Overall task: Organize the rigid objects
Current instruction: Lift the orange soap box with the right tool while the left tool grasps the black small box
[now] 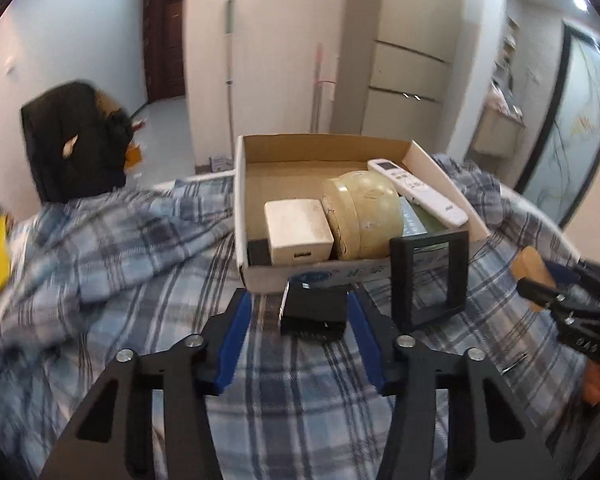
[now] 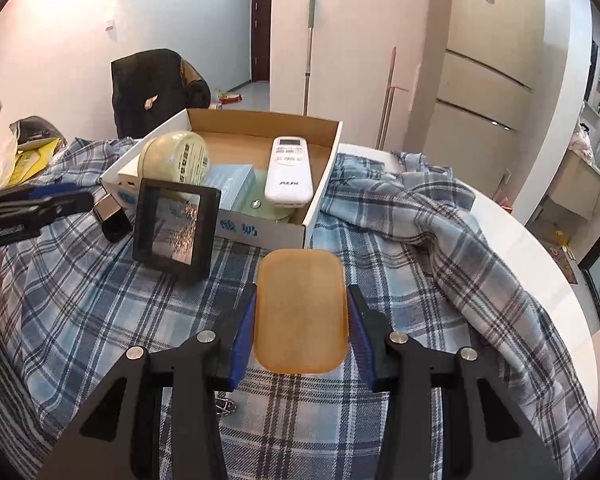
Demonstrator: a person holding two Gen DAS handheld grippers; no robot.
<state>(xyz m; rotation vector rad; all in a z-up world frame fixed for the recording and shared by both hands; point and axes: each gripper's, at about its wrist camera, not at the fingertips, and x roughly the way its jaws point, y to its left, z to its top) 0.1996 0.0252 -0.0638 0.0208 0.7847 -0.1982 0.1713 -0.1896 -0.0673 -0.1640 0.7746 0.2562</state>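
Note:
My left gripper [image 1: 300, 312] is shut on a small black box [image 1: 314, 312], held just in front of the cardboard box [image 1: 260, 274]. My right gripper [image 2: 302, 308] is shut on a flat amber soap-like block [image 2: 300, 316], held above the plaid cloth in front of the cardboard box [image 2: 260, 234]. In the box lie a white adapter [image 1: 298, 232], a cream round tin [image 1: 364, 216], a white remote [image 1: 418, 192] and a pale blue carton [image 2: 230, 184]. A black-framed mirror [image 1: 430, 280] leans against the box front.
A blue plaid cloth [image 2: 380, 216] covers the round white table [image 2: 540, 248], bunched up at the right. A dark chair with a coat [image 1: 72, 140] stands behind left. Yellow bags [image 2: 32, 160] lie at far left. A fridge [image 2: 488, 80] stands behind.

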